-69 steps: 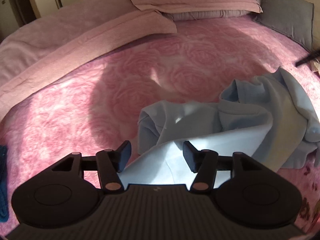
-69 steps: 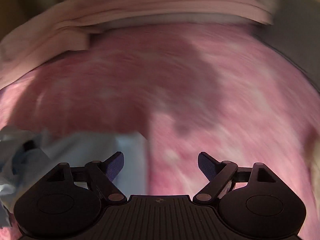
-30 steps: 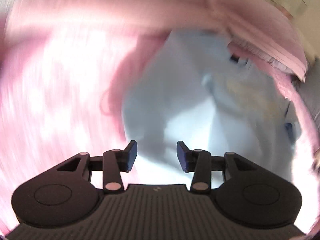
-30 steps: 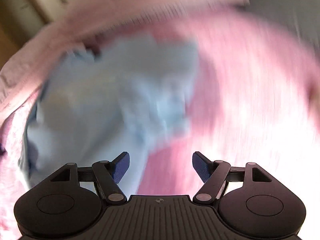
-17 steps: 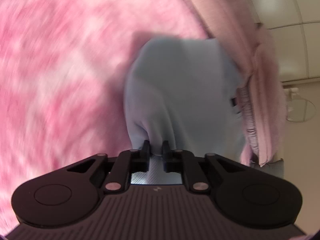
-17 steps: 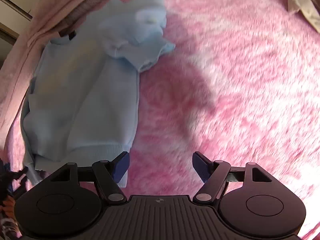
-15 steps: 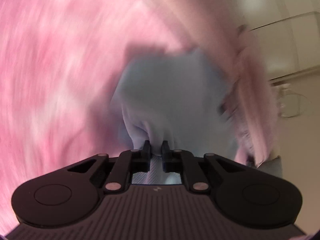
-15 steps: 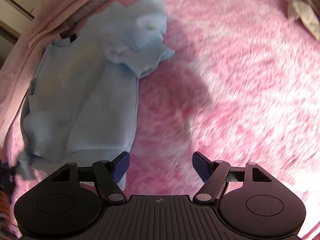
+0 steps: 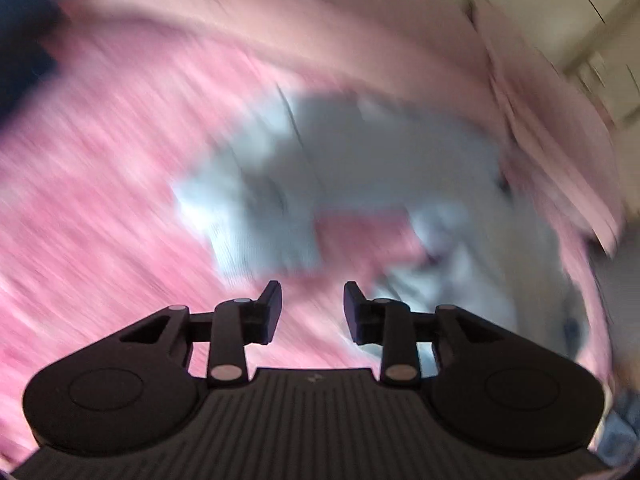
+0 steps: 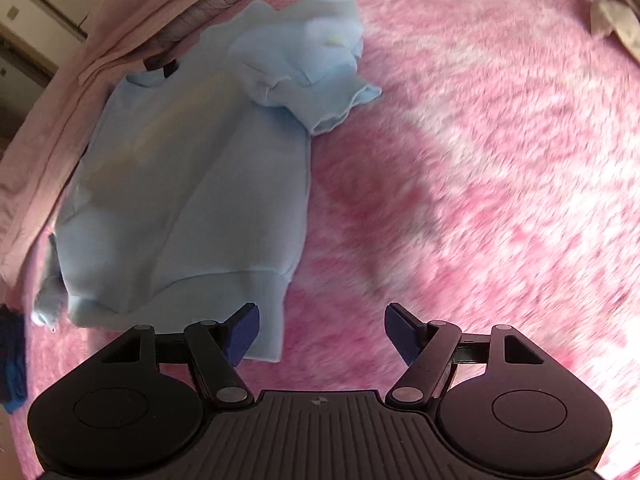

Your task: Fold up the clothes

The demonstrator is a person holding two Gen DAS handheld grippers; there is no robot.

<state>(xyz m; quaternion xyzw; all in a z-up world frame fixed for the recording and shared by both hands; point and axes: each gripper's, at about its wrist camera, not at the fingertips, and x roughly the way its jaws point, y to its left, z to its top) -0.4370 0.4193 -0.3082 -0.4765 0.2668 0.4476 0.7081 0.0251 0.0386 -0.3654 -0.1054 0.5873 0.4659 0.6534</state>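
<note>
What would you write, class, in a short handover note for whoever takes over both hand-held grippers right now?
Left hand-held gripper: open, holding nothing; its view is blurred.
Right hand-held gripper: open, holding nothing, near the hem.
Light blue sweatshirt: lying mostly flat on the pink blanket, neck towards the pillows, one sleeve bunched at the top right.
Done: the body is spread out.
Left: straighten the sleeves, then make every fold.

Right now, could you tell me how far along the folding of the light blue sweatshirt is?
Early stage. Done: the light blue sweatshirt lies spread on the pink blanket. In hand: nothing; the left gripper and right gripper are both open. Left: one sleeve lies bunched, and no fold shows yet.
</note>
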